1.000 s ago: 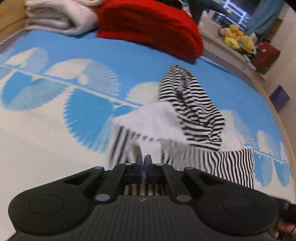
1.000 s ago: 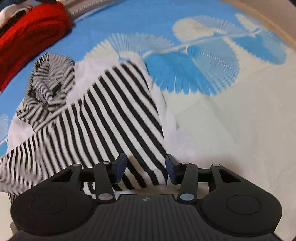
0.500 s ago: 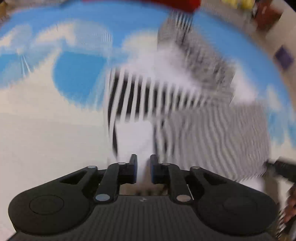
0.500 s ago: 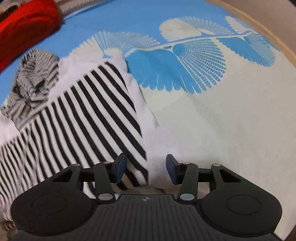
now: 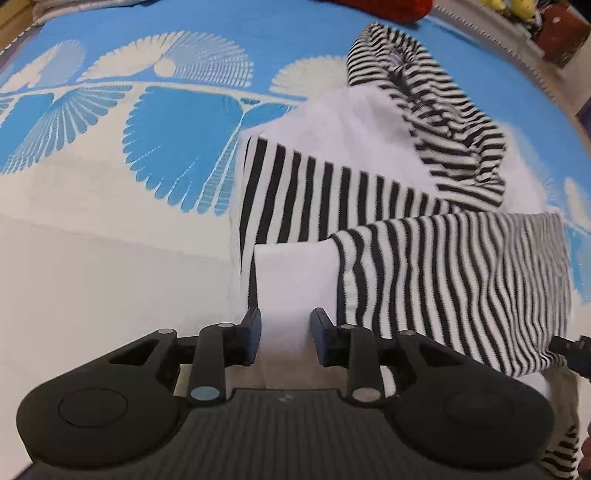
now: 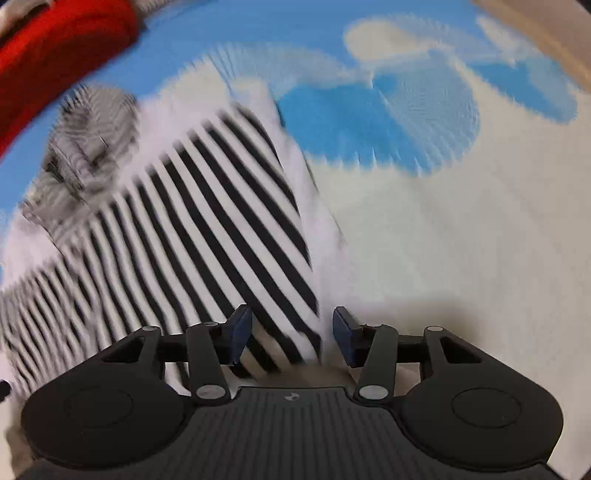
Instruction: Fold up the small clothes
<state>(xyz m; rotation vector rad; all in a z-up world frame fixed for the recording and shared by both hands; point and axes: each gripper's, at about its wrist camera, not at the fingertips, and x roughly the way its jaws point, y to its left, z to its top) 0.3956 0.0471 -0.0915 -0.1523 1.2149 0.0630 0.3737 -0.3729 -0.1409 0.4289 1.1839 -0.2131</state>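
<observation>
A small black-and-white striped hooded top (image 5: pixel 369 199) lies partly folded on the bed cover, its hood (image 5: pixel 436 110) at the far end. My left gripper (image 5: pixel 286 332) points down at the near edge. Its jaws are opening, and a white panel of the top (image 5: pixel 291 280) runs between them without being pinched. In the right wrist view the same top (image 6: pixel 207 229) is blurred. My right gripper (image 6: pixel 291 332) is open and opening a little more, with the striped corner lying loose between its jaws.
The blue and cream fan-patterned bed cover (image 5: pixel 147 129) stretches left of the top. A red garment (image 6: pixel 55 55) lies at the far side beyond the hood. Folded pale cloth (image 5: pixel 74 7) sits at the far left. The bed's edge (image 5: pixel 546 77) curves along the right.
The left gripper was shut on the fabric, came down to the cover and let the white panel go as its jaws spread. The right gripper stayed open over the striped corner.
</observation>
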